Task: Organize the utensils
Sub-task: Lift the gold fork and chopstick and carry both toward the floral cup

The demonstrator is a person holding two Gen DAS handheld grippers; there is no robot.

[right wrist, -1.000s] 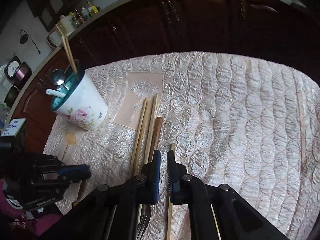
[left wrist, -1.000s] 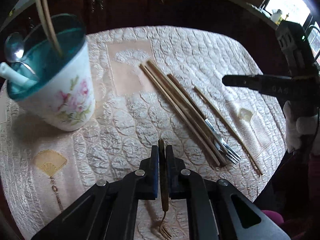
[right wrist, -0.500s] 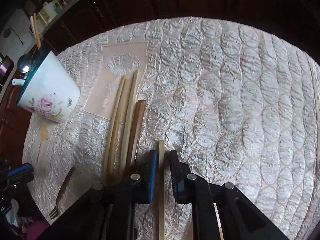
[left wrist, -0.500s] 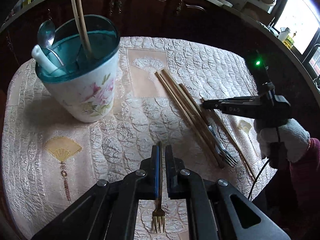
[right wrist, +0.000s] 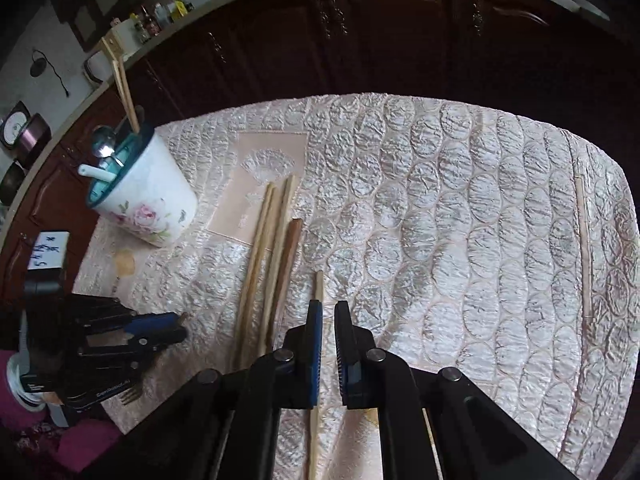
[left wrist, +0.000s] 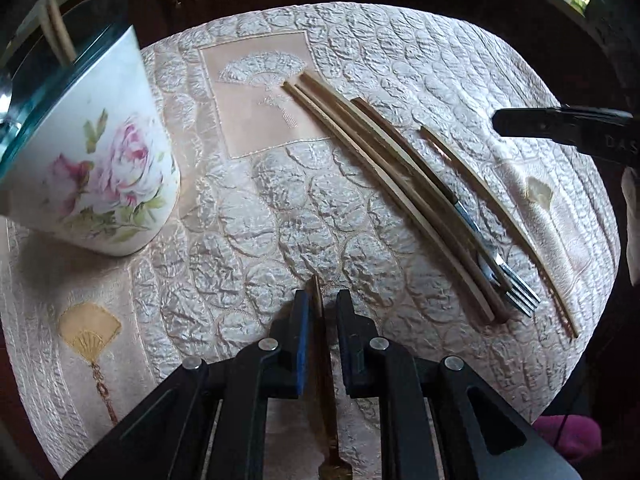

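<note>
Left wrist view: cup point(left wrist: 100, 168) at ten o'clock is holding some utensils; chopsticks point(left wrist: 384, 184) are lying loose; left gripper point(left wrist: 320, 312) fingers are grasping a small fork point(left wrist: 325, 380); right gripper point(right wrist: 325, 320) fingers are straddling, slightly parted, one chopstick point(right wrist: 319, 292).

Quilted tablecloth point(right wrist: 460, 216); dark wooden cabinets point(right wrist: 400, 36)

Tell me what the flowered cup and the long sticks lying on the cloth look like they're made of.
Cup: looks like glazed ceramic, glossy white with a printed pink rose and a teal rim. Sticks: likely bamboo or pale wood, matte tan with a straight grain and squared ends, so probably chopsticks.
</note>
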